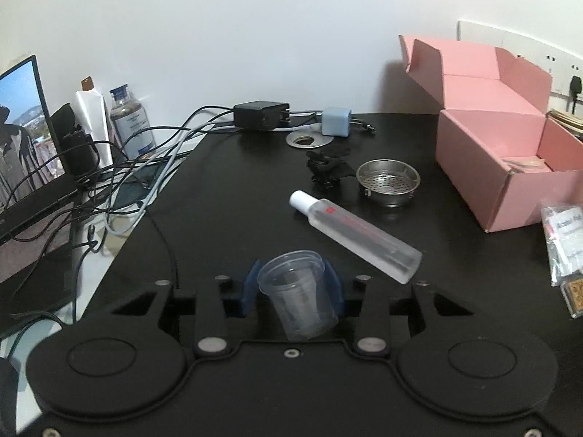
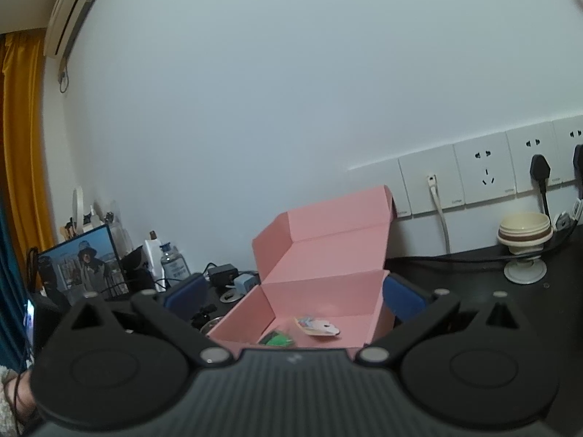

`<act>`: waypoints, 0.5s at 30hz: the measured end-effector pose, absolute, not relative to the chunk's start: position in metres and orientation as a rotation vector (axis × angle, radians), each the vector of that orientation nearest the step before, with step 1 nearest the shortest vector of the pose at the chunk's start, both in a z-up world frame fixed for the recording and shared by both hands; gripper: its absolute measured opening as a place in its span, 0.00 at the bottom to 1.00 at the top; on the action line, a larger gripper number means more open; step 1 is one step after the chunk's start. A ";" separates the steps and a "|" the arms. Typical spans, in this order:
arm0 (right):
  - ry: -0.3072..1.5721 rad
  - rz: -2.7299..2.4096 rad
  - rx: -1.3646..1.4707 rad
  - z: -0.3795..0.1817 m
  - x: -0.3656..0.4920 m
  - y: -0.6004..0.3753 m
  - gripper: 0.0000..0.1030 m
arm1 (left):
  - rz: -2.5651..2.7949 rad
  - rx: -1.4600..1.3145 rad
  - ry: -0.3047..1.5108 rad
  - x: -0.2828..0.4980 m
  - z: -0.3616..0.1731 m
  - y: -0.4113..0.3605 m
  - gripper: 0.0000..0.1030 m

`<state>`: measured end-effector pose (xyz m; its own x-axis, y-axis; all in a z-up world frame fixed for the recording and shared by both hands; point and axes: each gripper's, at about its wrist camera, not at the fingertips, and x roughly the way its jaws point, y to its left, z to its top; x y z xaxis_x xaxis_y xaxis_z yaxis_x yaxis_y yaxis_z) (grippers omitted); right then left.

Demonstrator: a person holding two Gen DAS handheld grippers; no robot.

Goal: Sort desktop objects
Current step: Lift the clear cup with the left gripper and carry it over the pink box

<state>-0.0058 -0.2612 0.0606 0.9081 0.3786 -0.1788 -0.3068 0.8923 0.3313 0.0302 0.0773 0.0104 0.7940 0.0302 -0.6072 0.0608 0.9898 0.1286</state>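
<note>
We grip a clear plastic cup [image 1: 297, 293] in our left gripper [image 1: 291, 287]; our right gripper [image 2: 293, 293] spreads wide above the pink box [image 2: 320, 255].

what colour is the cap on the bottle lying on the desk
White, on the frosted clear plastic bottle; clearest in the left wrist view.

A monitor [image 1: 22, 153], tangled cables [image 1: 120, 167] and wall sockets [image 2: 481, 174] border the desk.

The right gripper [image 2: 293, 293] is held wide open above the pink box [image 2: 320, 266], whose lid is folded back against the wall. Inside the box, a small sticker [image 2: 317, 326] and a green item [image 2: 277, 338] are seen. Wall sockets [image 2: 482, 174] are mounted behind.
</note>
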 end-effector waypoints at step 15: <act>0.252 0.349 0.307 0.057 -0.004 -0.260 0.99 | -0.053 0.095 0.576 0.016 0.030 0.077 0.38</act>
<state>-0.0041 -0.2599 0.0573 0.9095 0.3705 -0.1883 -0.2949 0.8945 0.3359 0.0157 0.0769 0.0301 0.8373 -0.0235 -0.5462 0.0764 0.9943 0.0744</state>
